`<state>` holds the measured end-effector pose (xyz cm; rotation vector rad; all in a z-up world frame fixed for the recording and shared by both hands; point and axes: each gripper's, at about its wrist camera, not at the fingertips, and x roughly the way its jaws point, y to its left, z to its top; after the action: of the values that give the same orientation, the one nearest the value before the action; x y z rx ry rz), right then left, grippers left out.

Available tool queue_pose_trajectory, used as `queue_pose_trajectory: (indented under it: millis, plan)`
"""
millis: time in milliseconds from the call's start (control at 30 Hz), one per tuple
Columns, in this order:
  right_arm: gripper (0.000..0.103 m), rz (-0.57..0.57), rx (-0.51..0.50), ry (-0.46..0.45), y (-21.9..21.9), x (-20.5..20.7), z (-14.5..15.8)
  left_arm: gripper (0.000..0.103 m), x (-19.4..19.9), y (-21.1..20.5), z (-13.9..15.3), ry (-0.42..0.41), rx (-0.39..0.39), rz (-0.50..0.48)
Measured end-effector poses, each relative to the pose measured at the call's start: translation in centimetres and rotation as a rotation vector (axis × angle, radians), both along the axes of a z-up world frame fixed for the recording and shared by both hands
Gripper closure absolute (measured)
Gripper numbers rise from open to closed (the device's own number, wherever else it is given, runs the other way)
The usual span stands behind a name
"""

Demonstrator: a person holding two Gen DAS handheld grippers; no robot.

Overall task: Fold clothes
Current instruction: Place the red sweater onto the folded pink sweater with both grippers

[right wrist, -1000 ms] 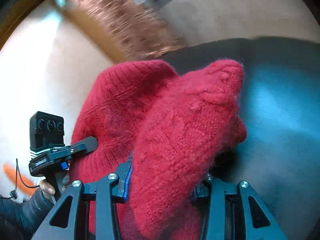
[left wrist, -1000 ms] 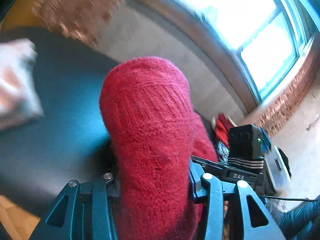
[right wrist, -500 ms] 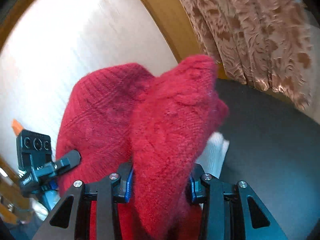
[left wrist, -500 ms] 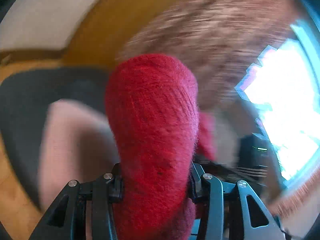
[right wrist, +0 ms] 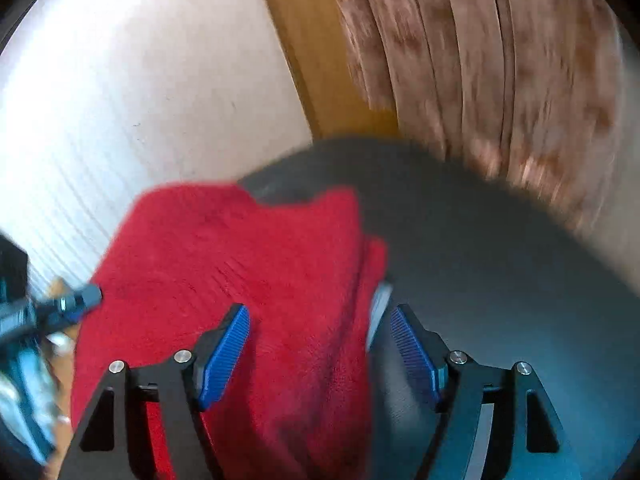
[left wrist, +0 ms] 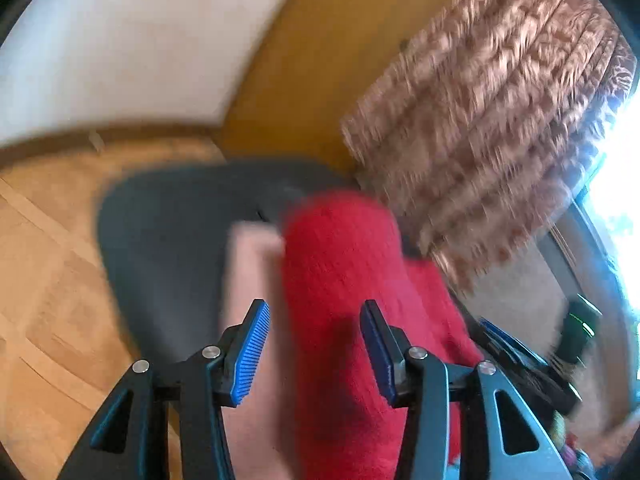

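Both the left gripper and right gripper gape wide, gripping nothing. The sweater looks soft, floppy, light; best pinched at its near edge.

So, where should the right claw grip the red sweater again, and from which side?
Judging by the right wrist view, grip the red sweater at its right folded edge, where layers bunch thickly. Come from above, along the dark table, so the open right claw straddles that edge. Motion blur hides finer detail.

dark table | patterned curtain | wood floor | white wall | bright window
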<state>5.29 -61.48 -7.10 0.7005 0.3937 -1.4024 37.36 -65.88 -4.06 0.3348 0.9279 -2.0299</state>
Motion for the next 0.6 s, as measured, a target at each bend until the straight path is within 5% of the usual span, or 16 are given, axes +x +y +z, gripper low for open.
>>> queue_pose_trajectory:
  millis: [100,233,300,333,433,600]
  plan:
    - [0.029,0.089,-0.087,0.082,2.2,1.9,1.9,0.055,-2.3,0.5,2.4,0.031,-0.110,-0.086]
    - [0.029,0.151,-0.003,0.100,2.6,3.5,-0.8,0.052,-8.2,-1.9,0.3,-0.048,-0.059,-0.222]
    - [0.028,0.115,0.039,0.043,2.7,3.2,-3.0,0.062,-9.6,-4.5,-2.7,-0.116,0.014,-0.218]
    - [0.025,0.094,0.056,0.009,2.7,3.0,-4.1,0.095,-9.3,-5.5,-3.7,-0.122,0.011,-0.198]
    - [0.025,0.022,0.030,-0.063,4.7,3.3,-5.6,0.099,-8.1,-6.7,-5.4,-0.102,-0.013,-0.186]
    - [0.025,-0.023,-0.029,0.071,5.6,6.1,-6.2,0.099,-9.7,-5.0,-5.9,-0.246,-0.158,-0.153]
